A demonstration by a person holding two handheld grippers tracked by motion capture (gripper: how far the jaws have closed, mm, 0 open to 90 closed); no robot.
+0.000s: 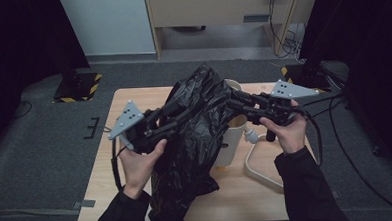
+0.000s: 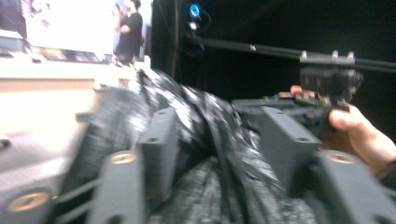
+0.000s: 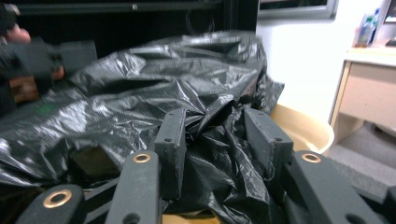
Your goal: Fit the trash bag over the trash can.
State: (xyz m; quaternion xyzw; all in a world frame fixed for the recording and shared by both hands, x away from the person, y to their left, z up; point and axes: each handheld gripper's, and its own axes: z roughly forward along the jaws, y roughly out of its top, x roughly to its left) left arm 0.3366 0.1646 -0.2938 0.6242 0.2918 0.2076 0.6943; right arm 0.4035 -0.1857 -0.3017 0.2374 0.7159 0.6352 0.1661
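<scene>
A crumpled black plastic bag [image 1: 190, 141] hangs over a cream bin [image 1: 230, 146] in the middle of the wooden table [image 1: 121, 164]. My left gripper [image 1: 179, 116] grips the bag's left side and my right gripper [image 1: 232, 101] grips its right side near the bin's rim. In the left gripper view the bag [image 2: 205, 116] is bunched between the jaws of the left gripper [image 2: 222, 135]; the other hand [image 2: 364, 135] shows beyond. In the right gripper view, folds of the bag [image 3: 154, 88] sit between the jaws of the right gripper [image 3: 217, 128], with the bin's rim [image 3: 308, 128] behind.
A cream ring-shaped frame [image 1: 259, 168] lies on the table right of the bin. Stand bases with yellow-black stripes [image 1: 78, 88] sit on the floor behind the table's corners. Cables [image 1: 335, 129] trail off to the right.
</scene>
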